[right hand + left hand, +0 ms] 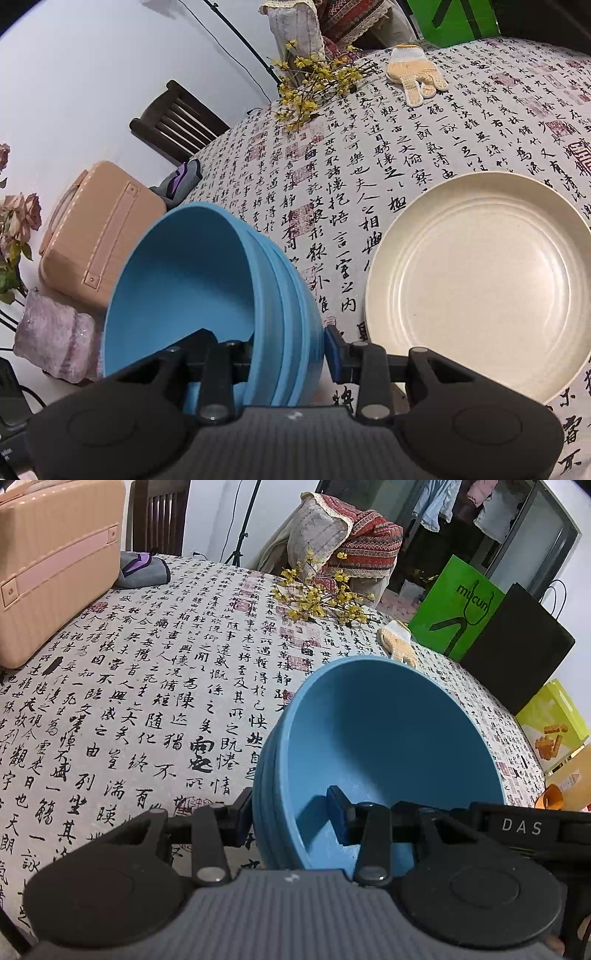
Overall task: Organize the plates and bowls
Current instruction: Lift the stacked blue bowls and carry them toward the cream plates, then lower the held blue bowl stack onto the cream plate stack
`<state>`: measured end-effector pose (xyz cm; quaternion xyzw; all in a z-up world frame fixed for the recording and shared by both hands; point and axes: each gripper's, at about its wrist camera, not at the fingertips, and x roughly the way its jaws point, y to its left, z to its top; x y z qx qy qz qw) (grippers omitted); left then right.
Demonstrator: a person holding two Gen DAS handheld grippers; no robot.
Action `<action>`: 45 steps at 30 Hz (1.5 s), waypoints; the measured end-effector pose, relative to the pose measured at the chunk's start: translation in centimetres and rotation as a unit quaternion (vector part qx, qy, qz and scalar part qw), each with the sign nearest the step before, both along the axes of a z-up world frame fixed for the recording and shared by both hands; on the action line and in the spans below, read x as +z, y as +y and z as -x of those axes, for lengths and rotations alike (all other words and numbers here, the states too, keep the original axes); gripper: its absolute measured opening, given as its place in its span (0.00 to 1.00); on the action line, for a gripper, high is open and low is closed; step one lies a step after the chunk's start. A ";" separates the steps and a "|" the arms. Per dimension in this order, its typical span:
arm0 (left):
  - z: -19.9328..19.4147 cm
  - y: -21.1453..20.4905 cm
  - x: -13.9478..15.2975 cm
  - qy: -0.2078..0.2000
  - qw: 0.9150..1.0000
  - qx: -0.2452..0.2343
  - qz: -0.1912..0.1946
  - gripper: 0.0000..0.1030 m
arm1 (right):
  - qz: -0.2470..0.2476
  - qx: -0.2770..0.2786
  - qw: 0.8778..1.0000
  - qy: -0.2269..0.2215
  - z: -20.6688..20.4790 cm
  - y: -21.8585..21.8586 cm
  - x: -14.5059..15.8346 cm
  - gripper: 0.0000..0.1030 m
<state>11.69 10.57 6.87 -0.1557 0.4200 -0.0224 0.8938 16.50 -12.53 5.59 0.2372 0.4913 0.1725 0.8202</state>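
**Blue bowl stack up in the air, cream plate flat on the table**

So the blue bowls [388, 746] are a nested stack; I count about four rims layered on the outside. Matte light blue, nothing inside them. The stack is tilted, its open mouth tipped toward me, and I've got it pinched by the rim wall on two opposite sides, one pad inside and one outside each time. The cream plate [480, 280] sits flat on the calligraphy cloth just right of the stack: round, shallow, faint concentric rings, empty.
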 end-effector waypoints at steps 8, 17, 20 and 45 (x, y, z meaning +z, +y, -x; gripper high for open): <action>0.1 -0.7 0.1 -0.002 1.000 -0.003 0.001 0.40 | -0.001 -0.004 1.000 -0.003 0.2 -0.8 0.1 0.31; 0.3 -1.9 0.2 -0.003 1.000 -0.004 -0.001 0.40 | -0.004 -0.007 1.000 -0.005 0.6 -1.9 0.1 0.31; 0.4 -2.2 0.1 -0.002 1.000 -0.005 0.000 0.41 | -0.004 -0.008 1.000 -0.004 0.7 -2.1 0.1 0.31; 0.2 -5.8 0.5 -0.009 1.000 -0.025 -0.003 0.41 | -0.013 -0.032 0.999 -0.012 1.2 -5.8 0.0 0.30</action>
